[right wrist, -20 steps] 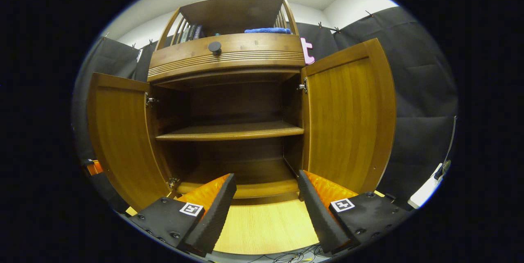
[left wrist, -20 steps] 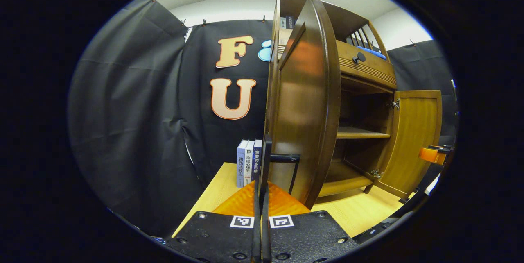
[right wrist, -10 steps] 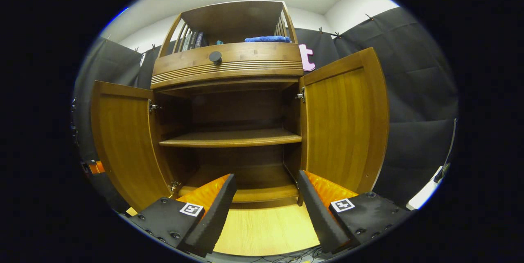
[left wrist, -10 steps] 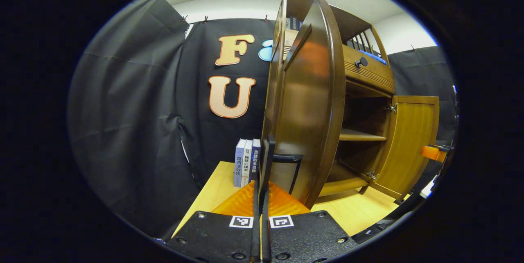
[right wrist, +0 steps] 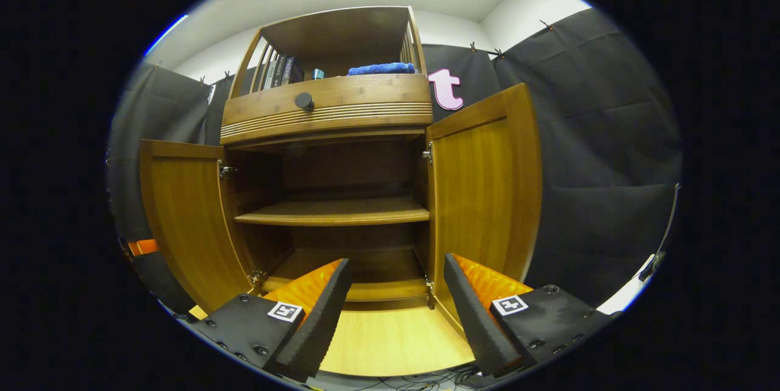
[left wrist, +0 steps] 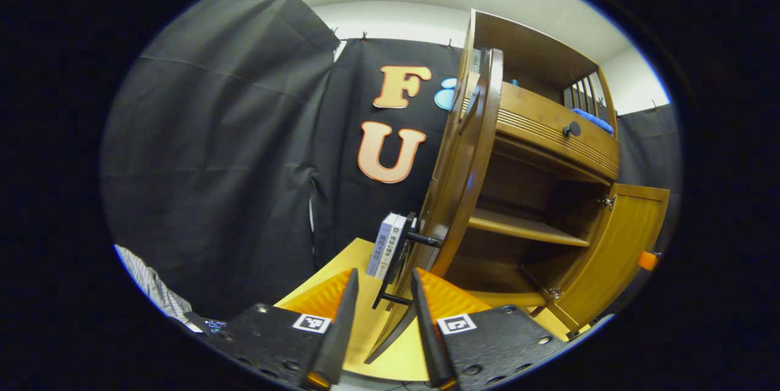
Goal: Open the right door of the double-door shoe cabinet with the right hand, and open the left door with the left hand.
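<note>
Comparing this moment with the one half a second before, we found that the left gripper (left wrist: 381, 293) had let go: its fingers, which had been pressed together around the dark handle (left wrist: 399, 269) of the left door (left wrist: 463, 196), now stood apart, with the handle lying between them at lower centre of the left gripper view and, as far as we could tell, touching neither. The left door stood swung well out, edge-on to that camera, just right of centre. In the right gripper view the right gripper (right wrist: 396, 293) hung with its fingers wide apart at the bottom of the frame, holding nothing, and faced the shoe cabinet (right wrist: 329, 111). There the right door (right wrist: 487, 196) stood open at right of centre and the left door (right wrist: 183, 214) open at the left, with the bare shelf (right wrist: 332, 213) between them. We judged that both doors were open and the task was essentially done, leaving only the withdrawal of the left gripper from the handle.
</note>
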